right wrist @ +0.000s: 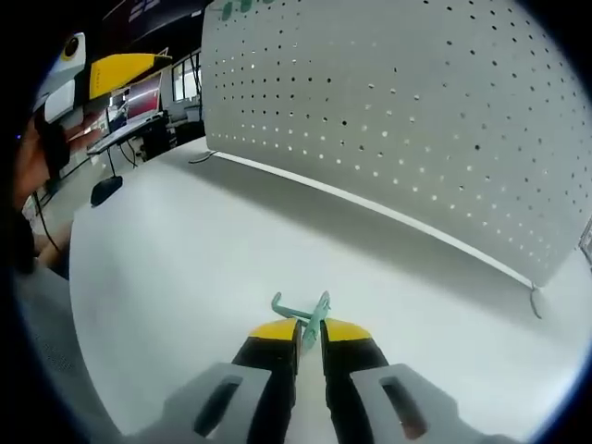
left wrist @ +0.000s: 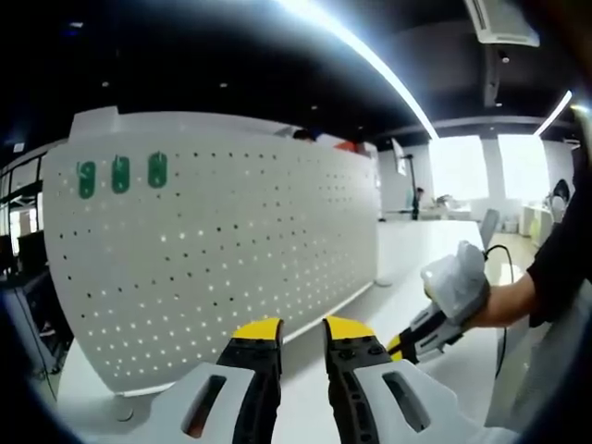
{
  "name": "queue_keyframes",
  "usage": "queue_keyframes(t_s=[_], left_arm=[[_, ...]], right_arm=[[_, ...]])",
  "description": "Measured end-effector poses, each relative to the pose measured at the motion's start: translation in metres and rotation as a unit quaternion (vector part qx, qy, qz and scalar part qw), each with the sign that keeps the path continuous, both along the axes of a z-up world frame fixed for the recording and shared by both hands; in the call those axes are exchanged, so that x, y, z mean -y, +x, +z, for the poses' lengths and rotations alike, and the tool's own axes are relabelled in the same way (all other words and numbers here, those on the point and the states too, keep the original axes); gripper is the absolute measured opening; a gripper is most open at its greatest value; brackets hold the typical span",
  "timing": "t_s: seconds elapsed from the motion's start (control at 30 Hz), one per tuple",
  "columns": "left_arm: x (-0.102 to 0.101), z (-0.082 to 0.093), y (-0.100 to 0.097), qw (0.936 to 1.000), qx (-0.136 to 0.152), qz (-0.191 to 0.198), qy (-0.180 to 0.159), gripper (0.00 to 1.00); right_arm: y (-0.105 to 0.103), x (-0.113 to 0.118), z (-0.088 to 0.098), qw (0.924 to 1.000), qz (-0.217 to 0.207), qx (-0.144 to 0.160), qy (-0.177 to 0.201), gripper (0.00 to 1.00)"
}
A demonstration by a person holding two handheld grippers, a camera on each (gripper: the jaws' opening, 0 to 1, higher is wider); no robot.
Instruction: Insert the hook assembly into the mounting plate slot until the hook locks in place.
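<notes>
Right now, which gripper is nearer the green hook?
Right. The right gripper has its jaws closed on the green hook, low over the white table. The left gripper holds nothing and faces the white pegboard, apart from the hook.

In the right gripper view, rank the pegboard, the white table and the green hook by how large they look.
1. Pegboard and white table: each spans much of the view, too alike to rank.
2. Green hook, far smallest, pinched in the right gripper.
</notes>
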State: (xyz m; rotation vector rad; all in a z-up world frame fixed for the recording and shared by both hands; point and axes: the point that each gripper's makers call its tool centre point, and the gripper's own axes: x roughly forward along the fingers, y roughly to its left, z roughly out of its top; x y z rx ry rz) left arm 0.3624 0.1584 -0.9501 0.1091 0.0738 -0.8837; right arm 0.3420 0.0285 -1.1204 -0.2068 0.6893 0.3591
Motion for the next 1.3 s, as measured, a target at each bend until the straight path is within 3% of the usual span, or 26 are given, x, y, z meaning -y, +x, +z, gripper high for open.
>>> queue_keyframes(t_s=[0.87,1.3], left_arm=[[0.0033,-0.0052,-0.0033,0.9999,-0.004,-0.009,0.010,0.14],[0.0050,-0.0071,-0.0048,0.9998,-0.005,-0.012,0.015,0.13]], right_arm=[[-0.0001,0.0056,-0.0080,0.9999,-0.004,-0.013,-0.006,0.02],[0.0023,0.0050,-0.0009,0.9994,-0.019,-0.009,0.026,0.02]])
